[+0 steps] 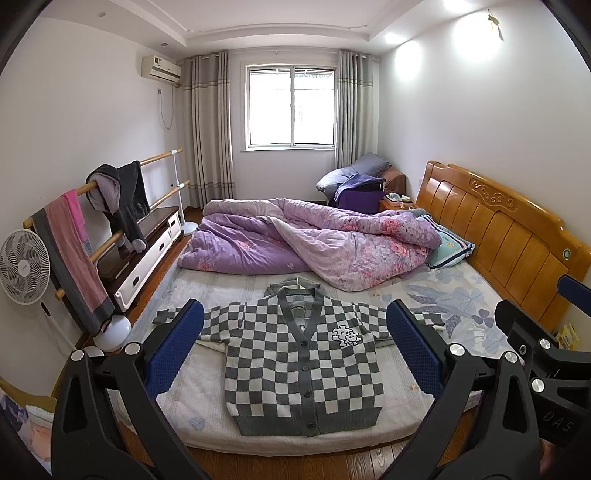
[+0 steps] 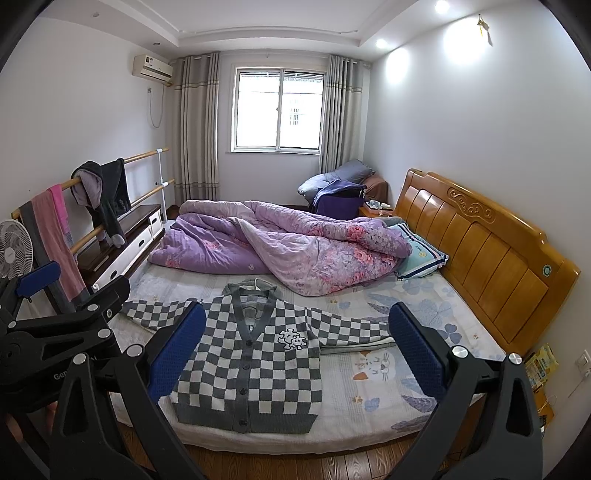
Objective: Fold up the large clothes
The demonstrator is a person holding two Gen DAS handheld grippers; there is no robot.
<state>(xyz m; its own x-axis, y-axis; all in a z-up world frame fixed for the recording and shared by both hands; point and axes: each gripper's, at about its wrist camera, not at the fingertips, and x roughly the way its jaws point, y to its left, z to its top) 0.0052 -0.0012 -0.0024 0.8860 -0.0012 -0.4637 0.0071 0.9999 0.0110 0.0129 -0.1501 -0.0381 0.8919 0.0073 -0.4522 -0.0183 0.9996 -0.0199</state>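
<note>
a checkered cardigan (image 1: 303,369) lay flat on the bed (image 1: 461,306), sleeves spread sideways, ahead of the left claw (image 1: 295,350) and right claw (image 2: 297,354), both spread empty.

Illumination adequate and even in both wrist views. Daylight enters through the white-framed sliding window (image 1: 291,105) (image 2: 279,110), which is overexposed. Recessed ceiling spotlights (image 1: 454,4) (image 2: 440,5) cast blown-out patches on the plain white right-hand wall (image 1: 480,103) (image 2: 472,96). Shadows soft. Focus sharp at centre. Strong fisheye bowing at edges; black vignette fills the corners.
</note>
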